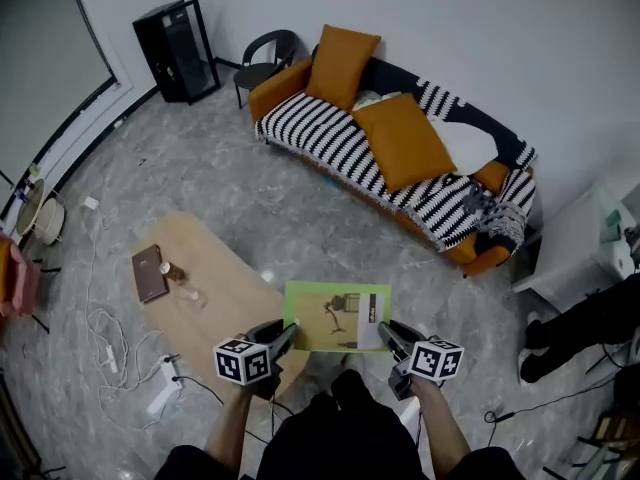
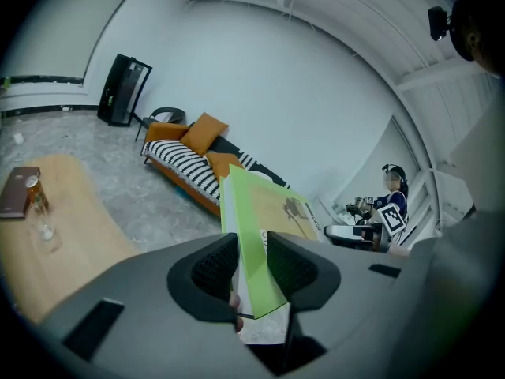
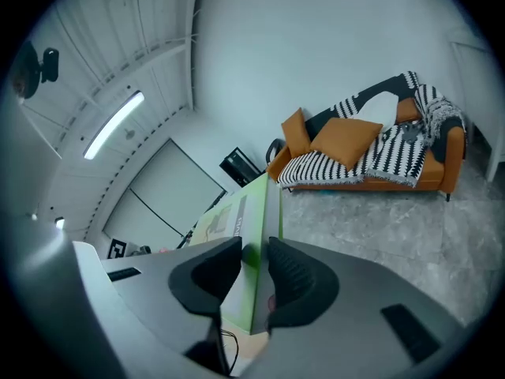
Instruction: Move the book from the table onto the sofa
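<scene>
A green-covered book [image 1: 337, 317] is held flat in the air between both grippers, over the floor just past the wooden table [image 1: 215, 298]. My left gripper [image 1: 287, 337] is shut on the book's left edge [image 2: 256, 243], and my right gripper [image 1: 386, 335] is shut on its right edge [image 3: 256, 243]. The sofa [image 1: 400, 168], orange with a black-and-white striped throw and orange cushions, stands across the room ahead; it also shows as the sofa [image 2: 197, 168] in the left gripper view and the sofa [image 3: 371, 156] in the right one.
A brown book [image 1: 150, 273] and small glass items [image 1: 180, 280] lie on the table. Cables and a power strip [image 1: 160, 383] trail on the floor at left. A black cabinet [image 1: 180, 50] and chair [image 1: 265, 58] stand by the far wall. A person's legs [image 1: 575, 328] are at right.
</scene>
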Demonstrator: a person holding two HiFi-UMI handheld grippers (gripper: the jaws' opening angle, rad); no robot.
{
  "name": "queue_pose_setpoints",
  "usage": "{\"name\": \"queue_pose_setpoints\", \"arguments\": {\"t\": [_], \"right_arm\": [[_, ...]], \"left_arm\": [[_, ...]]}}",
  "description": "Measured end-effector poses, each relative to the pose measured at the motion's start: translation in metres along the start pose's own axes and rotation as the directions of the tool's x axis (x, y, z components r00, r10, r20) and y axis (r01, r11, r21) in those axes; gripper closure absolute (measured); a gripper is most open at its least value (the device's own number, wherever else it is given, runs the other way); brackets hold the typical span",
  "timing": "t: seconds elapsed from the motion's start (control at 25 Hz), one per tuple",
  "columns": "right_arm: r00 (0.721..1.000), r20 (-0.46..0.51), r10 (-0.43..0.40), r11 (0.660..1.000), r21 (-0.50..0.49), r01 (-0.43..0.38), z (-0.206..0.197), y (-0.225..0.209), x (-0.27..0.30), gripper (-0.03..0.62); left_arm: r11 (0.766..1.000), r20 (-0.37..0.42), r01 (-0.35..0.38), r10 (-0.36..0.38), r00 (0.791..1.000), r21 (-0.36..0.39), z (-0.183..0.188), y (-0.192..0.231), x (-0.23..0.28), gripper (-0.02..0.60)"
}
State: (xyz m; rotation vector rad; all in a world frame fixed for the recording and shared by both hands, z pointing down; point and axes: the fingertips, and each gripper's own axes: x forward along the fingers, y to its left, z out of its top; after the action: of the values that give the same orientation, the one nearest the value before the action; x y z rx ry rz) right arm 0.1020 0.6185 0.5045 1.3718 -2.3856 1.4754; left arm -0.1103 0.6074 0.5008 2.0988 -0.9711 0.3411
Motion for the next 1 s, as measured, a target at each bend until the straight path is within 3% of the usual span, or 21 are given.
{"name": "queue_pose_setpoints", "arguments": {"t": [0.56,1.0], "right_arm": [[0.998,0.065,-0.008,0.999,0.04,0.006,0.094,-0.095,-0.018,0.47],[0.998,0.066,0.003,0.998,0.064,-0.007,0.139,-0.124,0.018,0.47]], "left_arm": [[0.999,-0.052,0.03,-0.027,0.998,0.041,0.048,-0.049,0.119,0.454],[0.999,-0.059,0.021,-0.018,0.998,0.045,0.09,-0.031,0.168,0.454]]}}
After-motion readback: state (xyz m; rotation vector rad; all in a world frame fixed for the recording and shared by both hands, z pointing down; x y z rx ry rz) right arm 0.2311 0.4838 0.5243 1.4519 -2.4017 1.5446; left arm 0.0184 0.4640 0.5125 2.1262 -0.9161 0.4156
